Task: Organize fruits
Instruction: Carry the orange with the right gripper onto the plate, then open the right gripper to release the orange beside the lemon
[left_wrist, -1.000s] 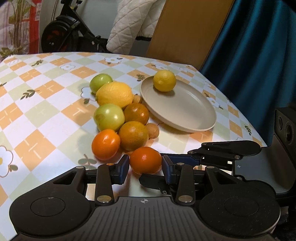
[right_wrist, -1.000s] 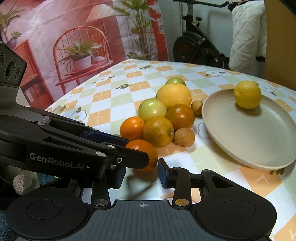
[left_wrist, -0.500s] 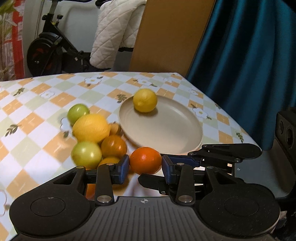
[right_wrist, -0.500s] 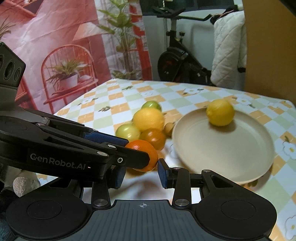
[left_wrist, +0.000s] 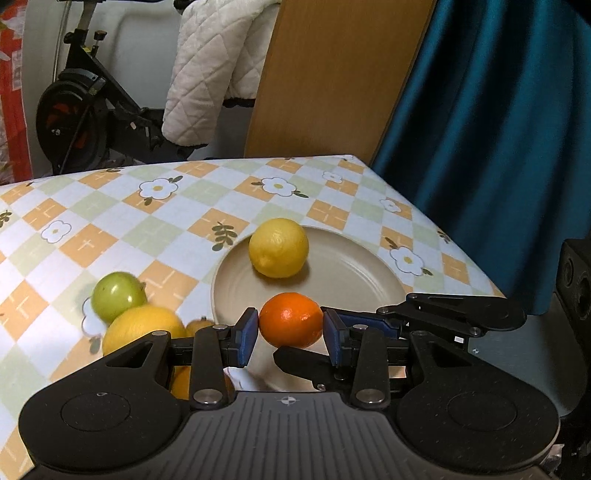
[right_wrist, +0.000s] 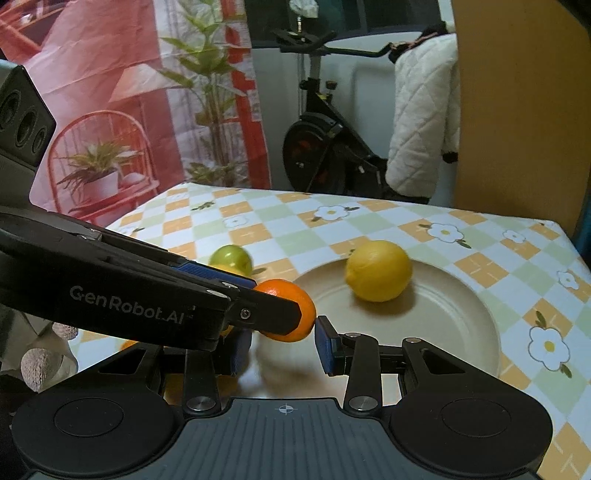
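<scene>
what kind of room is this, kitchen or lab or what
Most likely a room in someone's home, not a lab. A table with a flowered check cloth holds loose fruit and a plate, an exercise bike stands behind it with a quilted jacket draped over it, and a teal curtain hangs alongside.

The orange (left_wrist: 290, 320), clamped in the left gripper (left_wrist: 290, 334), now hangs over the plate's (left_wrist: 354, 266) near rim, apparently lifted from the pile.

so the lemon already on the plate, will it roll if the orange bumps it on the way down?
Probably. The lemon is rounded and rests on the plate, whose smooth, shallow surface would hardly stop a roll. Its raised rim may catch it. The orange in the left gripper looks firm, so contact would push, not cushion.
</scene>
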